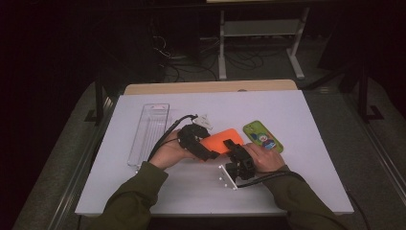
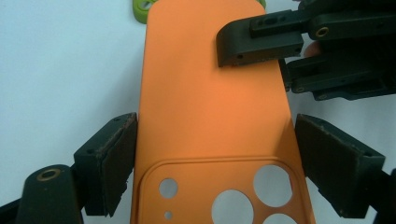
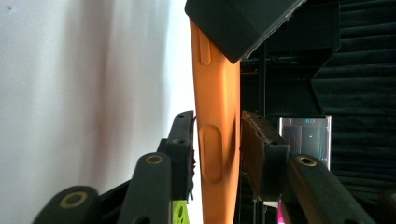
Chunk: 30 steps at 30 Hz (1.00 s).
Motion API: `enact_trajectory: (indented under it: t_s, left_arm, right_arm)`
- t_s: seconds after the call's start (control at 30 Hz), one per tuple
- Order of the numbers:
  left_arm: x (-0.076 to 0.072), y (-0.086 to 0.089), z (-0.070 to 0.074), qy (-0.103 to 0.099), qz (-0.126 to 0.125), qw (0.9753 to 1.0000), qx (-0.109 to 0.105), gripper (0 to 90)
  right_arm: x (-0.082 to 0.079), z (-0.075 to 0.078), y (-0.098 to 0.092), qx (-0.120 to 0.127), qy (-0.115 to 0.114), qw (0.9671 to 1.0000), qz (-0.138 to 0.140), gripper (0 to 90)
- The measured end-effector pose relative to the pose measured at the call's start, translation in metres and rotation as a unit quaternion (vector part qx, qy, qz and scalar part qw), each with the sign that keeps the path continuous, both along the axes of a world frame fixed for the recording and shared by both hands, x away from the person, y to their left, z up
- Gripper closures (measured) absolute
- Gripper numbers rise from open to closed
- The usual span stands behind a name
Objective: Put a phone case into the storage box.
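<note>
Between the fingers of the left gripper (image 2: 212, 163) sits an orange phone case (image 2: 210, 116), its back face up, with 3 large camera holes and 2 small ones at the near end. These fingers (image 2: 112, 163) straddle the case across its width; the left pad touches the case's edge, while the right pad stands a sliver off it, so I cannot tell whether they truly clamp it.

Across the far part of the case, the right gripper (image 3: 217, 149) pinches the case through its thickness: in the right gripper view its 2 fingers (image 3: 182, 140) press on either face of the orange edge, where 2 oval side buttons show. In the high view the case is held between both grippers, the left gripper (image 1: 203, 143) at its left end and the right gripper (image 1: 232, 148) at its right edge.

Just beyond the right fingers lies a green phone case (image 1: 262, 136) on the white worktop (image 1: 306, 182). Well left of the left fingers lies a clear plastic tray (image 1: 149, 133), lengthwise.
</note>
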<state>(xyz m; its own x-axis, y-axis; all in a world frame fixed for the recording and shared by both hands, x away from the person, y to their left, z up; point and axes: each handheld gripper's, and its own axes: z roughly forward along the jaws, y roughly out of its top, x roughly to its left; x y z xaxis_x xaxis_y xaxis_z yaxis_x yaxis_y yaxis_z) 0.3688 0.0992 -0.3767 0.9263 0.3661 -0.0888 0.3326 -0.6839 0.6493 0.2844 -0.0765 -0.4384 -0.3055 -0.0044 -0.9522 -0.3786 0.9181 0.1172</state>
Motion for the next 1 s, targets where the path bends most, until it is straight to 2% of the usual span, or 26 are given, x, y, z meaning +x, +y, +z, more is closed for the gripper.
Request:
enact_trajectory:
  t_s: [0.2, 0.3, 0.4, 0.57, 0.7, 0.73, 0.77, 0.8, 0.87, 1.0]
  left_arm:
    - [-0.0002, -0.0003, 0.0, 0.003, 0.003, 1.0, -0.005, 15.7]
    - [0.0011, 0.0007, 0.0008, 0.005, -0.002, 1.0, -0.001, 15.7]
    - [0.0017, 0.0008, 0.0005, 0.009, 0.002, 0.9999, -0.009, 15.7]
    - [0.0031, 0.0031, 0.0023, 0.022, 0.003, 0.9995, -0.021, 15.7]
    - [0.0015, 0.0035, 0.0032, 0.011, -0.005, 0.9997, -0.023, 16.6]
    - [-0.0003, 0.0043, 0.0039, -0.001, -0.005, 0.9996, -0.028, 28.1]
    - [-0.0003, 0.0046, 0.0048, -0.009, -0.001, 0.9995, -0.029, 30.0]
    - [0.0002, 0.0047, 0.0045, -0.006, 0.005, 0.9995, -0.032, 29.6]
    - [0.0012, 0.0063, 0.0049, -0.001, 0.004, 0.9995, -0.031, 24.9]
    - [0.0015, 0.0089, 0.007, 0.002, 0.004, 0.9988, -0.05, 17.9]
  right_arm:
    - [-0.0005, 0.0004, 0.0001, -0.005, -0.001, 1.0, -0.002, 70.9]
    - [-0.0009, 0.0001, 0.0005, -0.008, -0.004, 0.9999, -0.005, 72.6]
    - [-0.0017, -0.0002, 0.0011, -0.01, -0.009, 0.9999, -0.01, 74.5]
    - [-0.0034, -0.0001, 0.0019, -0.011, -0.028, 0.9994, -0.016, 79.6]
    - [-0.0038, 0.0003, 0.0021, -0.015, -0.027, 0.9994, -0.016, 80.5]
    - [-0.0042, -0.0005, 0.0025, -0.013, -0.022, 0.9995, -0.021, 80.9]
    - [-0.0041, -0.0008, 0.0026, -0.015, -0.021, 0.9995, -0.02, 81.1]
    - [-0.0043, -0.0022, 0.0027, -0.016, -0.026, 0.9993, -0.019, 81.1]
    - [-0.0044, -0.0017, 0.003, -0.013, -0.022, 0.9995, -0.02, 81.3]
    - [-0.0043, -0.0014, 0.0025, -0.01, -0.02, 0.9994, -0.024, 81.3]
